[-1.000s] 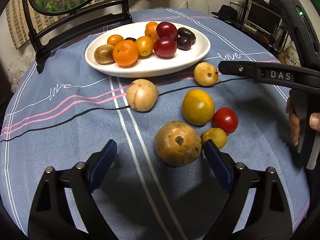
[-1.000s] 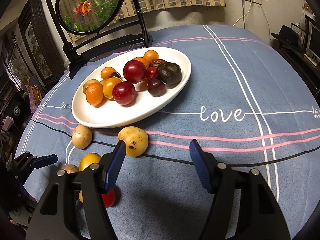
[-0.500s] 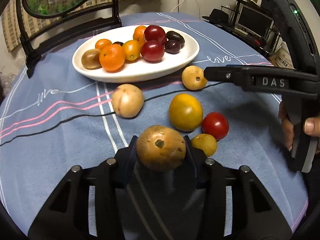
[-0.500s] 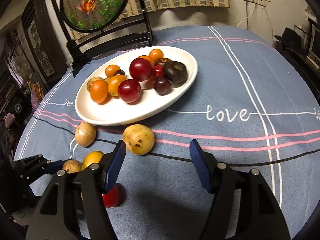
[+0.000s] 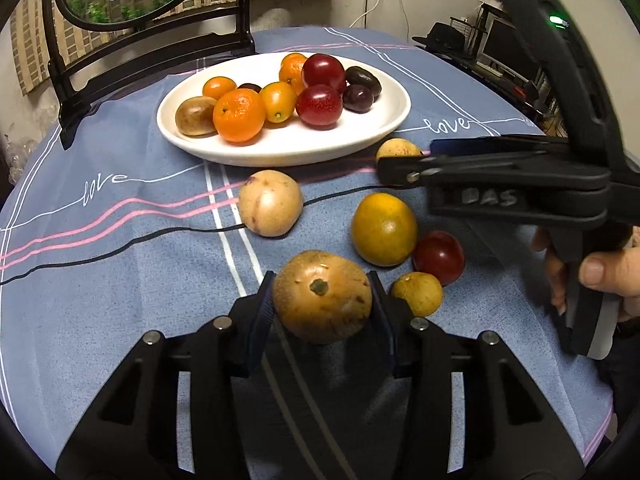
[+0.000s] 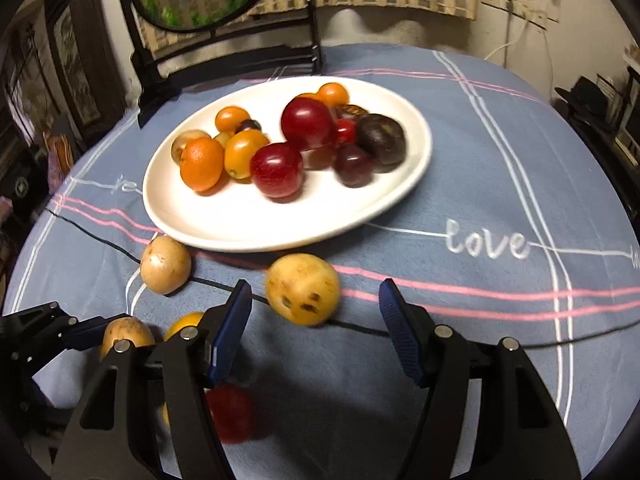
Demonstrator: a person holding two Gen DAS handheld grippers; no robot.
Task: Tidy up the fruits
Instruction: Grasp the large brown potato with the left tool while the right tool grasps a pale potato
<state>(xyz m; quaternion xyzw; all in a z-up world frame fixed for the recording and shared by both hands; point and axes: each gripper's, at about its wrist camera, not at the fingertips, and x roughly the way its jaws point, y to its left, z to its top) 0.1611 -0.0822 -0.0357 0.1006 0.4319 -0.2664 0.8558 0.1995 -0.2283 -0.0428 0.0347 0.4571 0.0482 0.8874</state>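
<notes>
The left tool point(image 5: 322, 304) pinches a brown fruit point(image 5: 322, 295) low over the worktop point(image 5: 120, 280), beside the loose fruits. The right tool point(image 6: 314, 320) is spread wide, just short of a yellow fruit point(image 6: 302, 289) lying near the white plate point(image 6: 248, 224) of fruit.

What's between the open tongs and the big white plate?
In the right wrist view, one pale yellow fruit sits on the blue tablecloth between the right tongs and the white plate, just ahead of the open tips.
</notes>
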